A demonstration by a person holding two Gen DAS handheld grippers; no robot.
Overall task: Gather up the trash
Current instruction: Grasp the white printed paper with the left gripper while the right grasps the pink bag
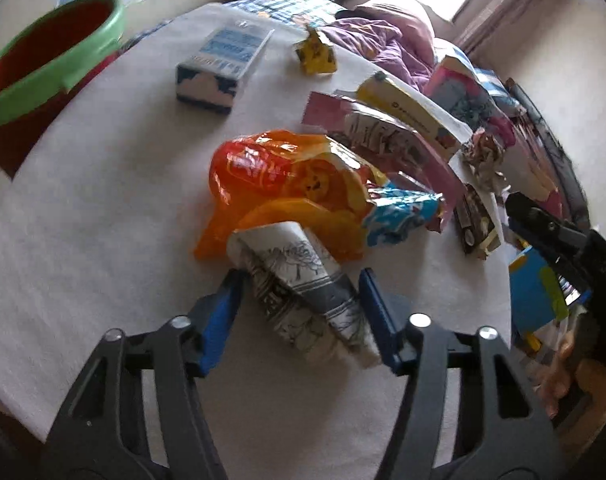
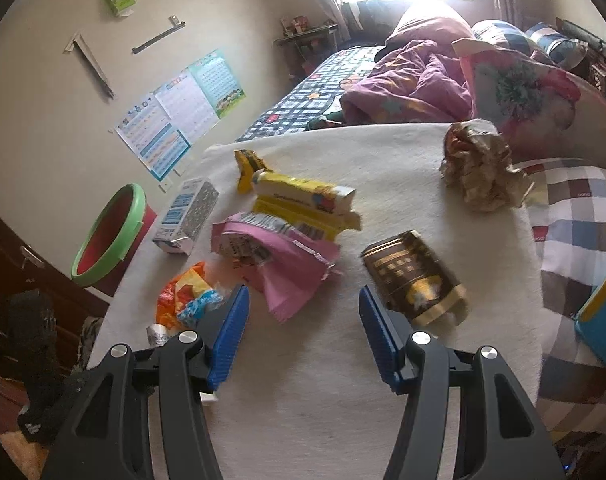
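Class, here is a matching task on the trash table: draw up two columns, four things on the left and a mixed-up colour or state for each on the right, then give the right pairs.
Things
1. bin
2. paper ball
3. printed paper roll
4. wrapper

Descriptions
A. pink and torn open
B. between the blue pads of the left gripper
C. red with a green rim
D. crumpled, near the table's far edge

Pairs: 1-C, 2-D, 3-B, 4-A
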